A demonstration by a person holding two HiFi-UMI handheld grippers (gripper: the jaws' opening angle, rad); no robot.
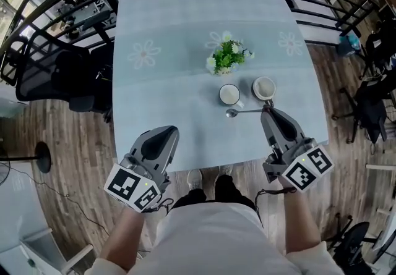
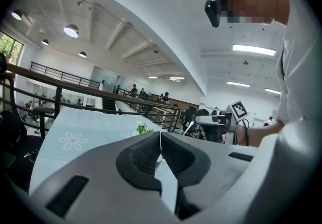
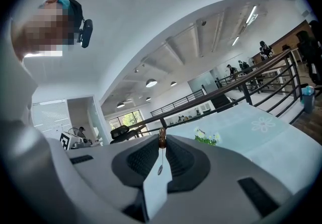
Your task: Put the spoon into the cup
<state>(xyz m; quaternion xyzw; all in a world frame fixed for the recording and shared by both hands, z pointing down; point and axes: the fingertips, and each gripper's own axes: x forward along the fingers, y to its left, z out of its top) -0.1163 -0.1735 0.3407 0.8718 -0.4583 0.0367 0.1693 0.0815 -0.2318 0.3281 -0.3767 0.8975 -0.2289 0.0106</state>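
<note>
My left gripper hangs over the table's near edge, jaws pressed together on nothing. My right gripper pinches the handle tip of the spoon. Its bowl sits just before the cup, second cup beside, flowers beyond.

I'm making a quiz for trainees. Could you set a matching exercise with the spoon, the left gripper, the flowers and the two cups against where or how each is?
Things:
1 spoon
2 left gripper
3 flowers
4 two cups

Place or state:
a shut, nothing between its jaws
b side by side, just beyond the spoon
c on the cups' far side
d handle pinched by the right gripper

Pairs: 1-d, 2-a, 3-c, 4-b
</note>
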